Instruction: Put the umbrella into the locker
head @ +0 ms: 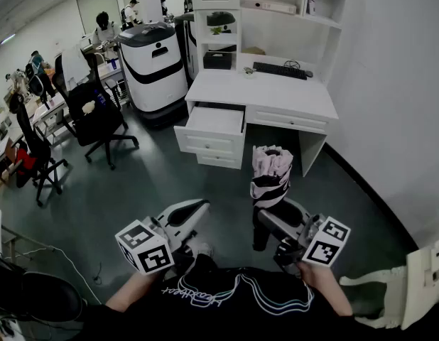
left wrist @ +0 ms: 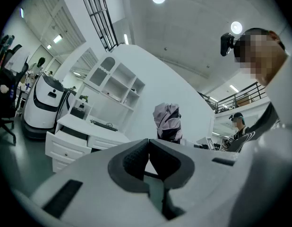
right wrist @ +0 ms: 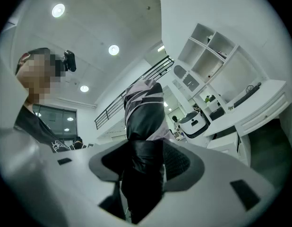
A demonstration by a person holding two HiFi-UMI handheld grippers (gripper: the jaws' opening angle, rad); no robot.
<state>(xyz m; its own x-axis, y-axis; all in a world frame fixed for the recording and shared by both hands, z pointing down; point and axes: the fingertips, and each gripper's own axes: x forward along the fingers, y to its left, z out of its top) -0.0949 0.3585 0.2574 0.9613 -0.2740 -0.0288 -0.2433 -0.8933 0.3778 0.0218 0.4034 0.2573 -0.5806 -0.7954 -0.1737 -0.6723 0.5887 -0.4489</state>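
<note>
A folded pink-and-black umbrella (head: 271,176) stands upright in my right gripper (head: 261,222), which is shut on its black lower part. In the right gripper view the umbrella (right wrist: 145,112) rises between the pads. My left gripper (head: 198,208) is held level beside it to the left, its jaws shut with nothing between them; the left gripper view shows the umbrella (left wrist: 167,122) just beyond its tips. Ahead stands a white desk (head: 276,94) with one open drawer (head: 214,128) and shelves above it.
A white rounded robot base (head: 157,64) stands left of the desk. Black office chairs (head: 99,116) and people sit at the far left. A keyboard (head: 279,70) lies on the desk. A white wall (head: 397,105) runs along the right.
</note>
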